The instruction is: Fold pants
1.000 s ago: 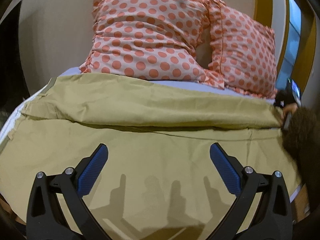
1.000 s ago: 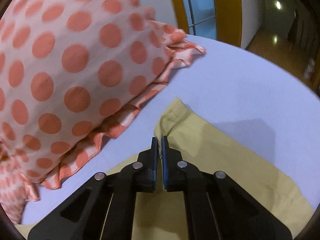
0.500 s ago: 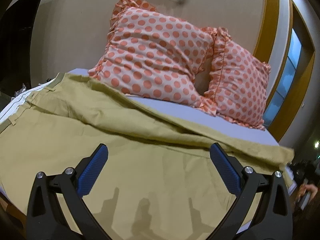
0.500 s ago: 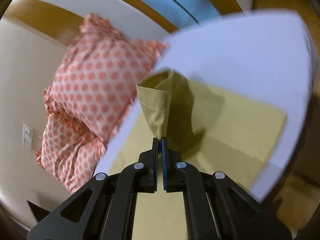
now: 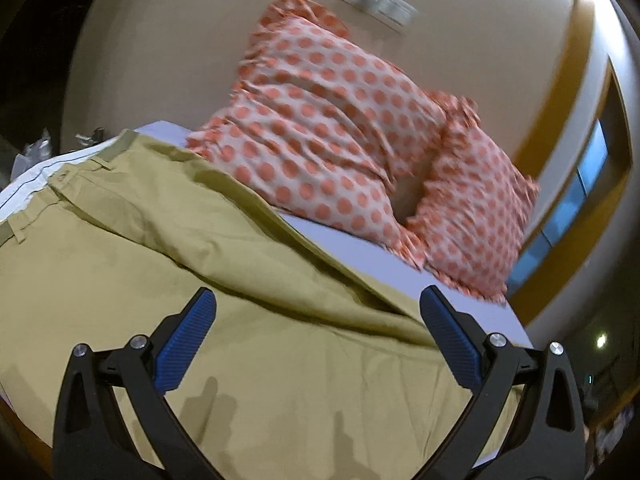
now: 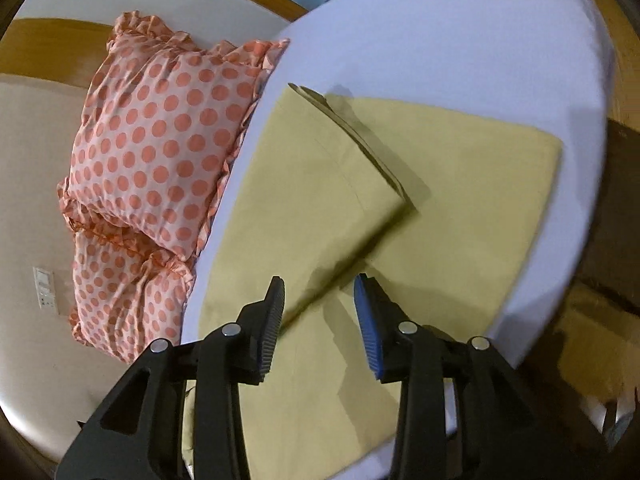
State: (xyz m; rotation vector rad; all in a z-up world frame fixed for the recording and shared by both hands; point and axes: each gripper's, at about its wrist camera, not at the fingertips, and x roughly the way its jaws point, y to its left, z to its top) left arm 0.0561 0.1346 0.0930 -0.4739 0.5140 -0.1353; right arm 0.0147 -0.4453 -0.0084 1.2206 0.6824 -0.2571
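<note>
Khaki pants point(image 5: 168, 264) lie spread on the bed, waistband at the far left in the left wrist view. In the right wrist view one pant leg point(image 6: 320, 184) lies folded over the other leg point(image 6: 472, 200), with its hem toward the pillows. My left gripper point(image 5: 316, 300) is open and empty, hovering above the pants' middle. My right gripper point(image 6: 320, 284) is open and empty, just above the folded leg's edge.
Two white pillows with orange dots point(image 5: 340, 136) lean on the headboard wall; they also show in the right wrist view point(image 6: 160, 152). The lavender sheet point(image 6: 460, 40) ends at the bed edge on the right. A wall switch plate point(image 5: 376, 0) is above the pillows.
My right gripper let go of the pant-leg hem and opened; the leg now lies folded over the other. The left gripper tilted and stayed open.
</note>
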